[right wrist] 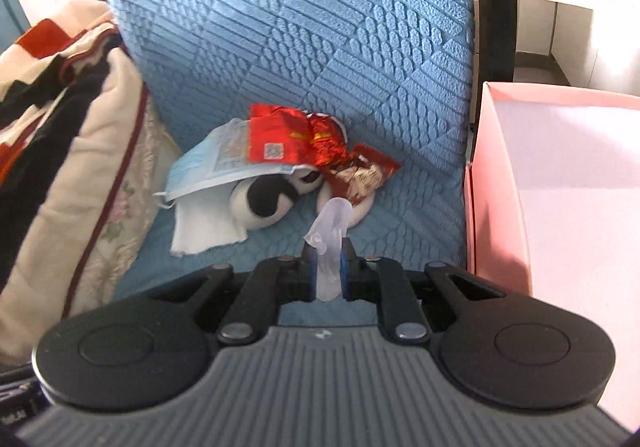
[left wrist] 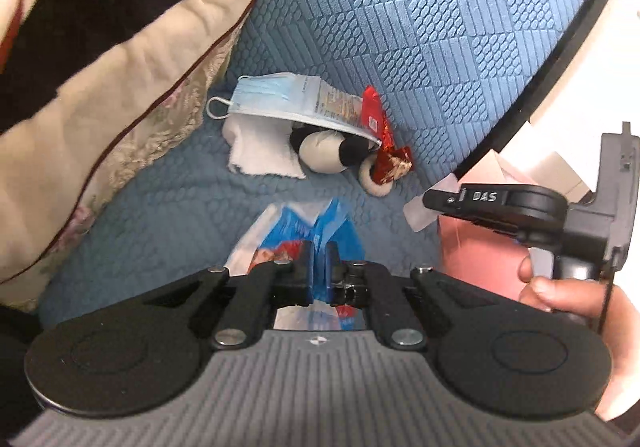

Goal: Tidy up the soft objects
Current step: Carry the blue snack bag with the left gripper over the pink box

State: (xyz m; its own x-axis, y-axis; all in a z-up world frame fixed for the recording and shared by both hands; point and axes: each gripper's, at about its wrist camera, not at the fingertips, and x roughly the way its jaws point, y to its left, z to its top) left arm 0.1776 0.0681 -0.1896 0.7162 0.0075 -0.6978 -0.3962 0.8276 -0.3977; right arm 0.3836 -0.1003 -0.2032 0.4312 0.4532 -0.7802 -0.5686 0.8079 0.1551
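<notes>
My left gripper (left wrist: pixel 319 247) is shut on a blue, white and red plastic packet (left wrist: pixel 304 231), held above the blue sofa seat (left wrist: pixel 168 215). My right gripper (right wrist: pixel 329 247) is shut on a clear crumpled plastic film (right wrist: pixel 332 231); it also shows at the right in the left wrist view (left wrist: pixel 434 203). In the sofa corner lies a pile: a blue face mask (left wrist: pixel 272 99) (right wrist: pixel 200 167), a black-and-white plush toy (left wrist: pixel 332 151) (right wrist: pixel 268 195), a white tissue (left wrist: pixel 256 151) (right wrist: pixel 204 227) and red wrappers (left wrist: pixel 384 143) (right wrist: pixel 312 143).
A pink box (right wrist: pixel 560 183) (left wrist: pixel 480 259) stands open at the right of the seat. A cream, black and red blanket pile (left wrist: pixel 100 67) (right wrist: pixel 60 127) fills the left. The blue patterned backrest (right wrist: pixel 300 27) rises behind the pile.
</notes>
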